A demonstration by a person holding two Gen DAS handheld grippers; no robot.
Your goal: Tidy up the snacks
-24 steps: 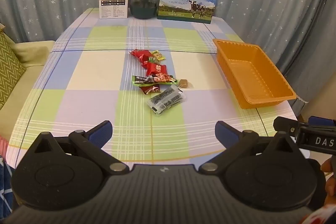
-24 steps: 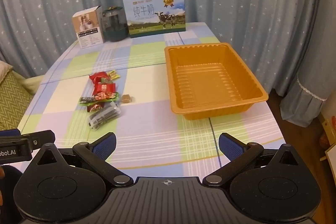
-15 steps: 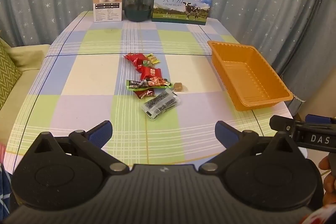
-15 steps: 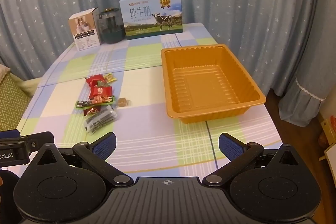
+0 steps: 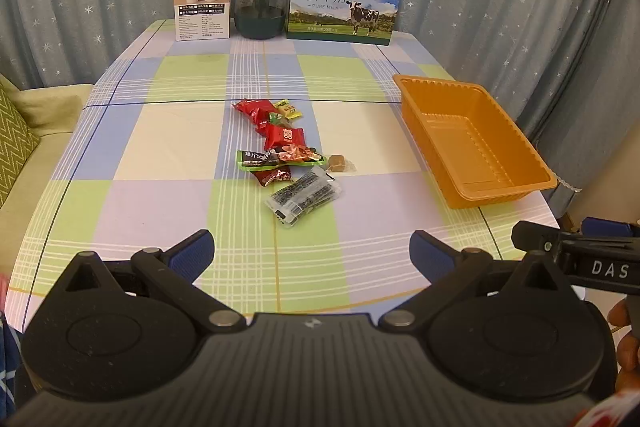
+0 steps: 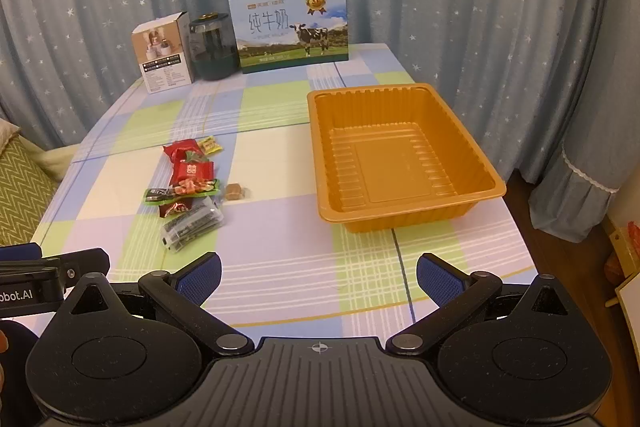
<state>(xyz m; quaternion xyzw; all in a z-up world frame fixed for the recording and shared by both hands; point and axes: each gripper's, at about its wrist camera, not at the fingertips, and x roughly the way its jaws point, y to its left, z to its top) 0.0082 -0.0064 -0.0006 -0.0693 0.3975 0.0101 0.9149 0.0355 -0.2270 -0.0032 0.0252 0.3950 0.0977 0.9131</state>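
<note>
On the left, the left tongs (image 5: 312, 251) are held wide open with nothing between them, low over the near edge of the surface (image 5: 120, 163). The snacks (image 5: 286, 157) are piled in the middle of the surface, straight ahead of these tongs and a bit further away. The pile is stretched in a line that runs away from the tongs. The nearest piece is a clear black pack (image 5: 304, 195), laid slanted. On the right, the tray (image 6: 404, 163) is seen empty, well apart from the pile. The right tongs (image 6: 319, 277) are also wide open and empty, and the tray is faced by them. The pile looks nearer to the left tongs, so the first pick is likely theirs.
</note>
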